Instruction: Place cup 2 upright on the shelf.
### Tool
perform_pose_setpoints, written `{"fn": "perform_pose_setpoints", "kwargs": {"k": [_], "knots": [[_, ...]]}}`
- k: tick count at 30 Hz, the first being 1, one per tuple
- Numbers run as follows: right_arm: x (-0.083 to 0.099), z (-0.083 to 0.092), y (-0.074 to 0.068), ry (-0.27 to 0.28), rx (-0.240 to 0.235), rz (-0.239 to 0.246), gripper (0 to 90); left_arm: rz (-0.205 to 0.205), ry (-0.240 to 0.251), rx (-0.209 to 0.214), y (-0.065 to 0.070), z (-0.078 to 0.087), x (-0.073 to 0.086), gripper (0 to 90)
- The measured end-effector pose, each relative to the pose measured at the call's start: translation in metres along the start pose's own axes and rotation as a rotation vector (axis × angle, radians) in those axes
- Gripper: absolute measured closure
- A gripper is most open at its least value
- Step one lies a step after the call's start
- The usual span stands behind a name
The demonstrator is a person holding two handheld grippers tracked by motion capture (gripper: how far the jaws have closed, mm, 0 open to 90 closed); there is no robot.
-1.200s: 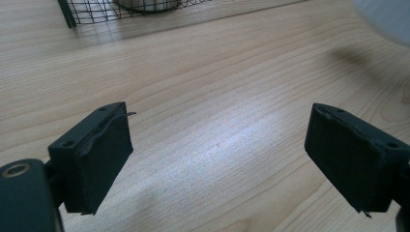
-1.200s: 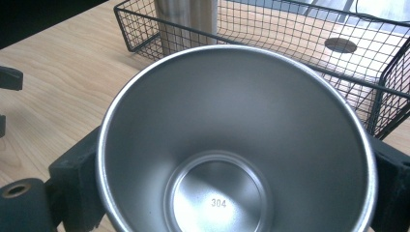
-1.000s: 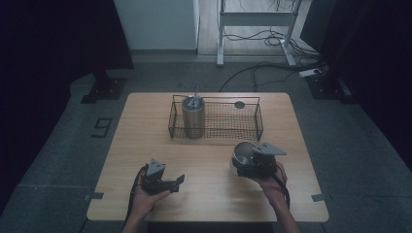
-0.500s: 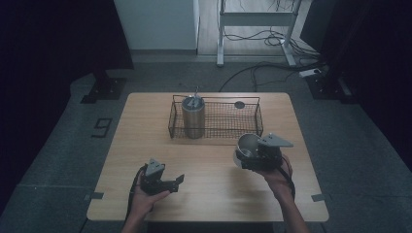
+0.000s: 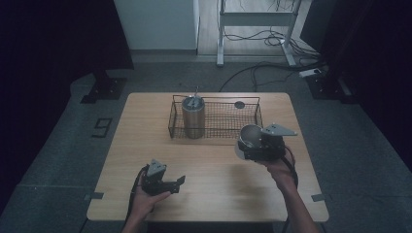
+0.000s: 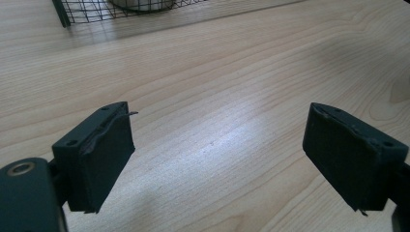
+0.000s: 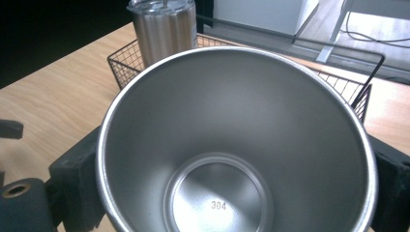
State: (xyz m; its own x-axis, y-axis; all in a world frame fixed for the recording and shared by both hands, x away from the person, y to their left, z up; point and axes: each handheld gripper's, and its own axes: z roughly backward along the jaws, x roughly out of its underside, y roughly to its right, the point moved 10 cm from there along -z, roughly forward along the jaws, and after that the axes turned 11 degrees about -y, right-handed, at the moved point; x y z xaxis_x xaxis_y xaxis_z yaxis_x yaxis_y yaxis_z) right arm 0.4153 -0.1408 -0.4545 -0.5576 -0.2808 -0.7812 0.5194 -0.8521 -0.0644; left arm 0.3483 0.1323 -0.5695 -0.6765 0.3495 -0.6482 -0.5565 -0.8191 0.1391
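inside right tool [image 7: 232, 159] steel cup [image 7: 232, 145] pinched, "304" stamp visible, left tool [image 6: 220, 159] spread

Desk [image 5: 209, 160]: stands in the middle of the floor, the person's hands at its near edge.
Wire basket [image 5: 228, 114]: on the far half of the desk, near its middle.
Lidded tumbler [image 5: 193, 116]: upright inside the basket, at its left end.
Cup [image 5: 249, 136]: held between the jaws of the right claw [image 5: 252, 145], above the desk, just in front of the basket's right end.
Left claw [image 5: 175, 183]: low over the near left part of the desk, well apart from the basket, jaws spread with bare desk between them.
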Motion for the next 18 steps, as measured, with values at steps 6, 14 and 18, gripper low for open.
{"fn": "perform_pose_setpoints", "kwargs": {"k": [6,14,18], "knots": [[-0.012,-0.002,0.004,-0.010,0.000,0.006,6.5,-0.004,-0.006,0.005,0.002,-0.001,0.001,10.9],[-0.021,-0.011,0.008,-0.029,0.001,0.009,6.5,-0.001,-0.007,0.007,0.002,-0.002,0.002,10.9],[-0.025,-0.012,0.009,-0.028,0.005,0.011,6.5,-0.002,-0.008,0.009,0.002,-0.002,0.002,10.9]]}}
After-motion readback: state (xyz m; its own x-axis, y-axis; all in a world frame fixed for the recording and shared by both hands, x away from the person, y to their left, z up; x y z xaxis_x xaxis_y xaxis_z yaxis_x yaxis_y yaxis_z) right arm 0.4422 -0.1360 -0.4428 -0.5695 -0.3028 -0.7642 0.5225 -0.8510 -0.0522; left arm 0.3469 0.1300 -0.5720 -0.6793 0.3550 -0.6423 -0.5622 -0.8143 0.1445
